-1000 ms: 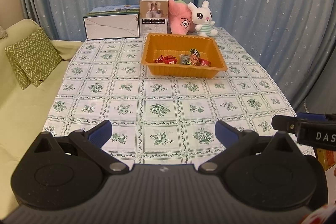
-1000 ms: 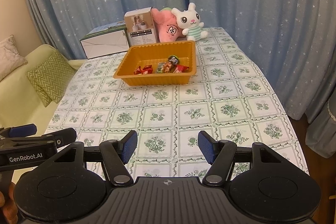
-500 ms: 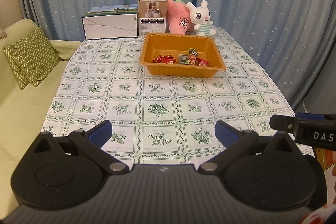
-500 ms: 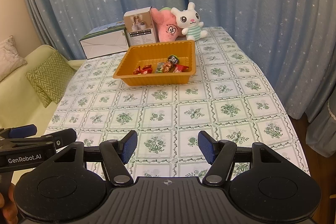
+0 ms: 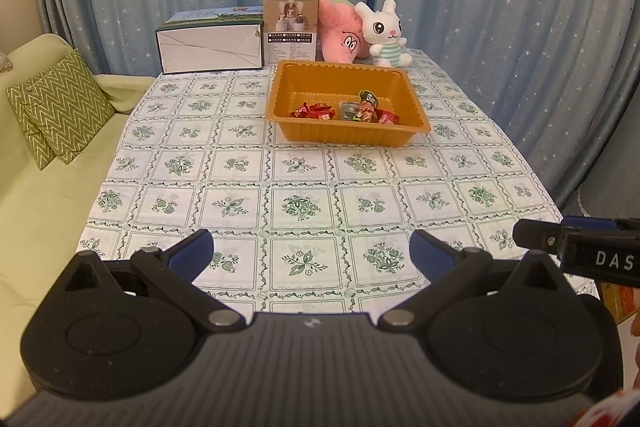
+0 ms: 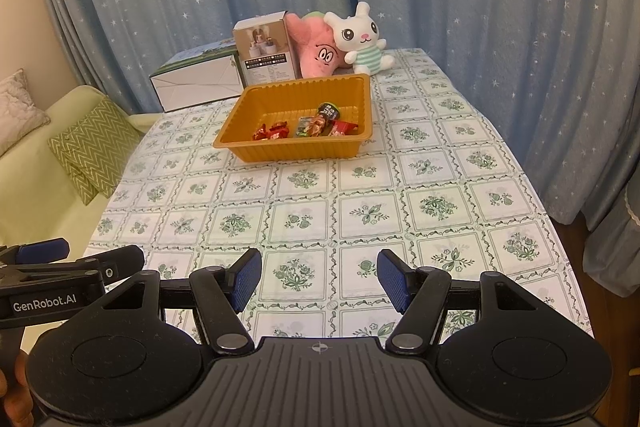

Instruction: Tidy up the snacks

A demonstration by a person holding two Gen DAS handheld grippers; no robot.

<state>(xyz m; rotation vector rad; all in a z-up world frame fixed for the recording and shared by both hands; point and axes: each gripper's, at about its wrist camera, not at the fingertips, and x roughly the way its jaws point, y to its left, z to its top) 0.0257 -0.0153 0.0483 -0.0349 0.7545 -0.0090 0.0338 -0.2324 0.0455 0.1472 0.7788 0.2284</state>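
Both grippers hang back at the near edge of the table (image 5: 304,167), left gripper (image 5: 311,253) and right gripper (image 6: 319,277) with fingers spread, holding nothing. Little has shifted in the last second. Far ahead, the snacks (image 5: 348,111) all sit inside the orange tray (image 5: 348,139), so the organizing looks finished.

Left gripper (image 5: 311,253): jaws spread wide, nothing between the blue pads, fingers pointing toward 12 o'clock.
Right gripper (image 6: 319,279): jaws apart, narrower than the left's, nothing between them, fingers pointing toward 12 o'clock.
Relative placement: the two are side by side; the right one's tip shows at 3 o'clock in the left wrist view, the left one's at 9 o'clock in the right wrist view.
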